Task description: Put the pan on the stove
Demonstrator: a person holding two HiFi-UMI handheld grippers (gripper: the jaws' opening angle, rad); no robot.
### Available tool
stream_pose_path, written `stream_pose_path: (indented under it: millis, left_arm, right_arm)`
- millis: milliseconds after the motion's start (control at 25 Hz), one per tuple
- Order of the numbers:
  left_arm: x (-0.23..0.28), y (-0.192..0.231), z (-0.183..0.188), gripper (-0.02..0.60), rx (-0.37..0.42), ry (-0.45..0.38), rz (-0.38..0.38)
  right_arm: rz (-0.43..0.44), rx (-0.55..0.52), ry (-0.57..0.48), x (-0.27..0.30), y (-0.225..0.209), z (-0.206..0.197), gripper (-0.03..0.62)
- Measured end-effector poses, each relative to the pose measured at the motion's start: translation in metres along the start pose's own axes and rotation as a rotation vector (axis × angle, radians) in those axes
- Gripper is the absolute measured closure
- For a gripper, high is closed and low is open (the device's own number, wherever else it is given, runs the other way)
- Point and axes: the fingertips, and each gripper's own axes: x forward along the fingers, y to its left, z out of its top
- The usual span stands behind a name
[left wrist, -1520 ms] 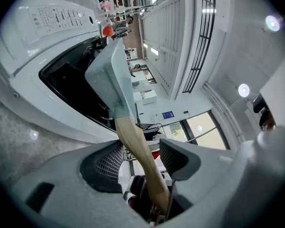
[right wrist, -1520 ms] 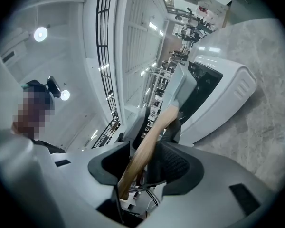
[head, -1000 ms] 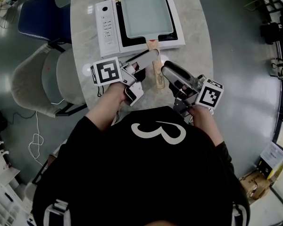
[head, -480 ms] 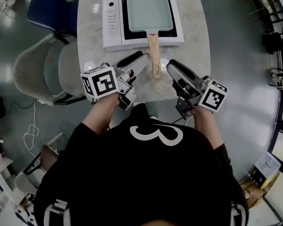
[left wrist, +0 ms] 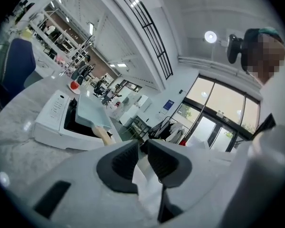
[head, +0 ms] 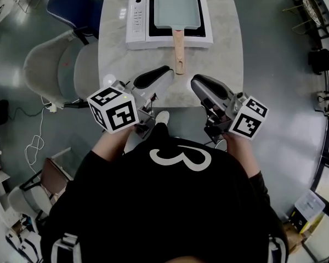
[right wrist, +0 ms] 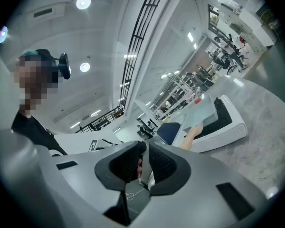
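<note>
Pan: I see the square pale pan (head: 175, 9) sitting flat on the stove's dark cooking plate, inside the plate's edges on both sides.
Pan handle: the wooden handle (head: 179, 52) points straight back at me, passes over the stove's front edge and ends above bare tabletop.
Stove: the white stove (head: 136, 16) stands at the far end of the table, square to it, button panel on my left. Its left side lies nearer the table's left edge than its right side does to the right edge.
Table: the pale stone-look table (head: 226, 64) has a rounded near edge, with only a narrow bare strip on either side of the stove.
Left gripper: my left gripper (head: 158, 73) hangs over the near part of the table, left of the handle's end and apart from it. Its jaws are closing, a thin slit remains, and nothing is between the pads.
Right gripper: my right gripper (head: 198, 81) hangs over the near edge, right of the handle's line and well clear of it. Its jaws are closing too, a narrow gap with nothing in it.
Room to move: bare tabletop lies between both tips and the stove front, with the handle end between them.
Left flank: a grey chair (head: 54, 73) is close against the table's left edge, a blue chair (head: 71, 0) beyond it.
Right flank: open floor beside the table.
</note>
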Motion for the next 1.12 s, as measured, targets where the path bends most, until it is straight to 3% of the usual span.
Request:
stream_pose_path:
  millis: [200, 400, 720, 880, 1120]
  left_arm:
    - [-0.012, -0.044, -0.012, 0.531, 0.107, 0.028, -0.030]
    - [-0.020, -0.081, -0.031, 0.548, 0.165, 0.043, -0.052]
    - [-0.032, -0.128, -0.047, 0.565, 0.230, 0.052, -0.077]
    - [-0.032, -0.134, -0.053, 0.565, 0.220, 0.035, -0.080]
    - [-0.044, -0.179, -0.054, 0.566, 0.262, 0.007, -0.073]
  right_arm:
    - [0.025, -0.077, 0.004, -0.019, 0.029, -0.004, 0.543]
    - [0.041, -0.156, 0.021, -0.041, 0.054, -0.009, 0.560]
    - [0.082, -0.211, 0.026, -0.071, 0.085, -0.020, 0.572]
    - [0.119, -0.199, 0.010, -0.077, 0.093, -0.020, 0.577]
    - [0.136, -0.271, 0.009, -0.106, 0.127, -0.017, 0.580]
